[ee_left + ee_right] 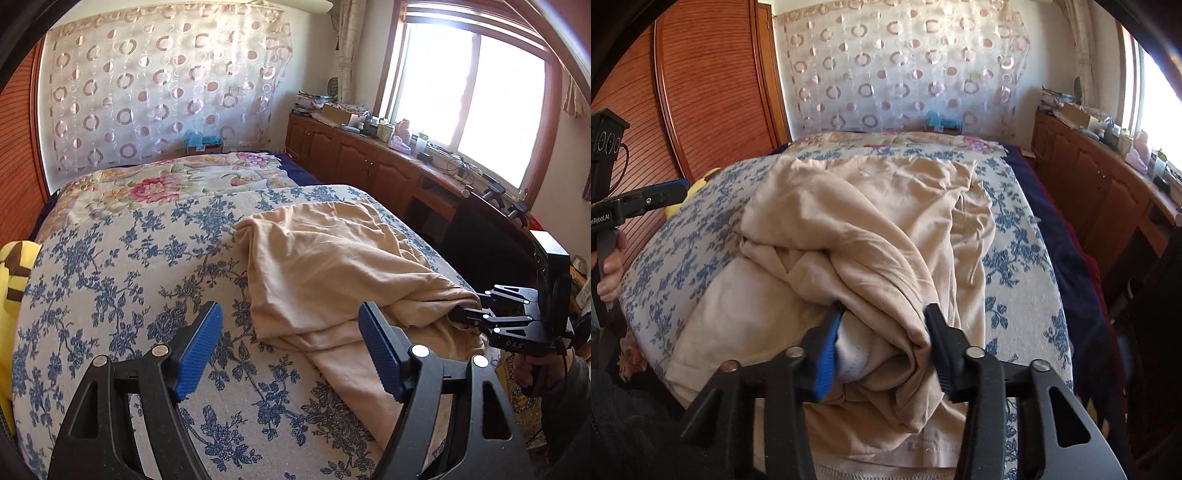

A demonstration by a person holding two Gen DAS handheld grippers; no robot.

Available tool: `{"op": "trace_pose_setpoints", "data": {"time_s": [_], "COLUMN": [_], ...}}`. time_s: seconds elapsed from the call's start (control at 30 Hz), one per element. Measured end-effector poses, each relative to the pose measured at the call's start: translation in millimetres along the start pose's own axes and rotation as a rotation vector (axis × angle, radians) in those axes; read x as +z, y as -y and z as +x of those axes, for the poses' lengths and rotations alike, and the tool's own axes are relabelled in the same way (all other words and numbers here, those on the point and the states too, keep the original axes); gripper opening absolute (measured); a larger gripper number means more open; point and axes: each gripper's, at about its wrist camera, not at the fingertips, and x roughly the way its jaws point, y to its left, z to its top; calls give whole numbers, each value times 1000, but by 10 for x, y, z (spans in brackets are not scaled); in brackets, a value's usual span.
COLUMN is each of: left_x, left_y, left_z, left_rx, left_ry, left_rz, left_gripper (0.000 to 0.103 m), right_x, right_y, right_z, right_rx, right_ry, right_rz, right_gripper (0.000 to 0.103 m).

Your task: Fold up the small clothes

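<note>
One crumpled beige cotton garment (871,229) lies bunched on the blue-flowered white bedspread (122,273), toward the bed's window side, with its near hem hanging over the foot edge in front of me. My right hand-held gripper (882,347) is clamped on a thick bundled fold of that garment; the cloth fills the gap between its blue ribbed pads (827,354), and in the left wrist view its black fingers disappear under the fabric. My left hand-held gripper (291,350) is spread wide with nothing in it, hovering over the bedspread just beside the garment's left edge; its right pad sits in front of the cloth, and I cannot tell whether it touches. A yellow and brown soft item (16,266) rests at the bed's left edge. Wooden cabinets (354,158) line the wall beneath a bright window (472,99).
</note>
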Motion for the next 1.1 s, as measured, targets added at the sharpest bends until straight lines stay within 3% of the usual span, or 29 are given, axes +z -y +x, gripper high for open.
{"op": "trace_pose_setpoints", "data": {"time_s": [0.07, 0.33, 0.53, 0.7, 0.77, 0.93, 1.1], "left_x": [-22, -19, -31, -29, -21, -34, -45], "left_y": [-16, -23, -4, 8, 15, 2, -71], "left_z": [8, -48, -60, -84, -113, -170, -212], "left_rx": [3, 8, 11, 33, 38, 52, 63], "left_ry": [-3, 26, 32, 39, 48, 65, 74], "left_rz": [-8, -14, -10, 4, 5, 7, -7], "left_gripper": [77, 77, 77, 77, 77, 77, 77], "right_x": [30, 50, -83, -17, 65, 183, 336], "right_y": [39, 38, 58, 9, -20, -169, -424], "right_z": [-27, -463, -423, -422, -485, -612, -461], "right_rx": [20, 76, 8, -40, -64, -52, -12], "right_ry": [-2, 60, 7, 26, 54, 113, 118], "right_rz": [8, 6, -29, -36, -47, -68, -124], "right_gripper": [19, 16, 16, 31, 45, 54, 54]}}
